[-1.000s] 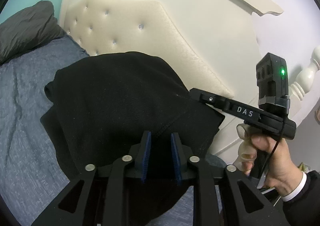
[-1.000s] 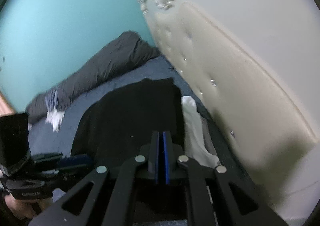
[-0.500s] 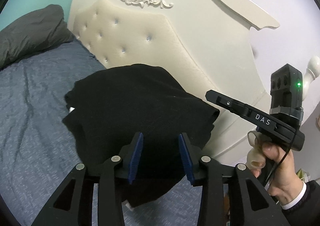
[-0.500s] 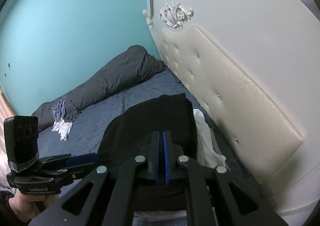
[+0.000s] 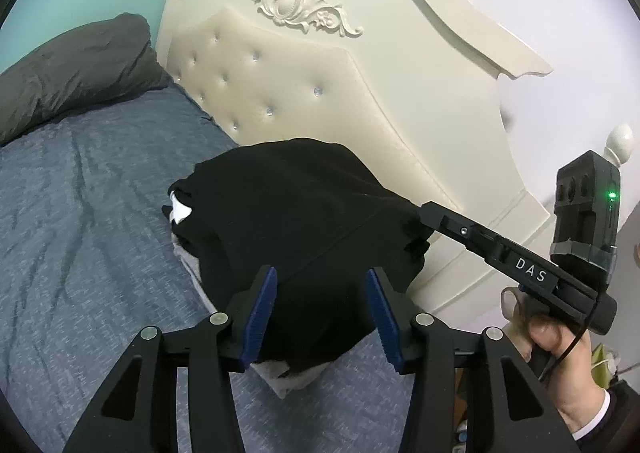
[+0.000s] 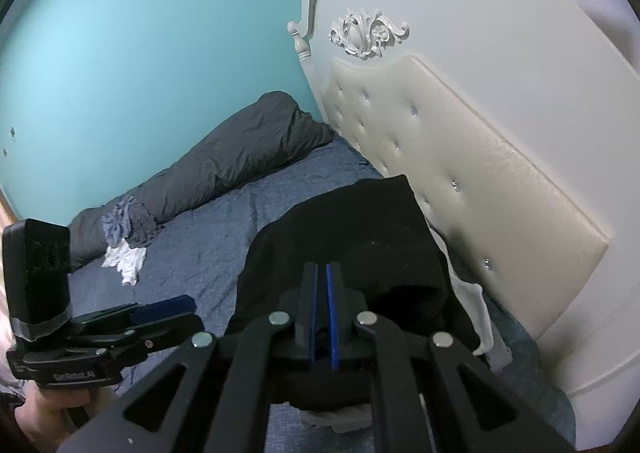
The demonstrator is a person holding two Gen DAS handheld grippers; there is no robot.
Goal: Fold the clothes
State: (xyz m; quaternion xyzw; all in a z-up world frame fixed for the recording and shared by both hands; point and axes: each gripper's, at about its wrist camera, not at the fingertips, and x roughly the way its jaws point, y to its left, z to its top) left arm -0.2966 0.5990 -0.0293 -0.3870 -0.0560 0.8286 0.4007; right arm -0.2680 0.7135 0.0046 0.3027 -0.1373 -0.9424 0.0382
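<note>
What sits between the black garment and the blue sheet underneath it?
Pale folded clothes lie under the black garment, on the blue sheet; both wrist views show their edges.

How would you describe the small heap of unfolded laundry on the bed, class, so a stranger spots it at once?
Start at the cream headboard and follow the grey duvet along the turquoise wall, away from the headboard. The crumpled heap lies against it on the blue sheet. Its grey and white rags, loose and unfolded, set it apart from the black garment nearer the headboard.
</note>
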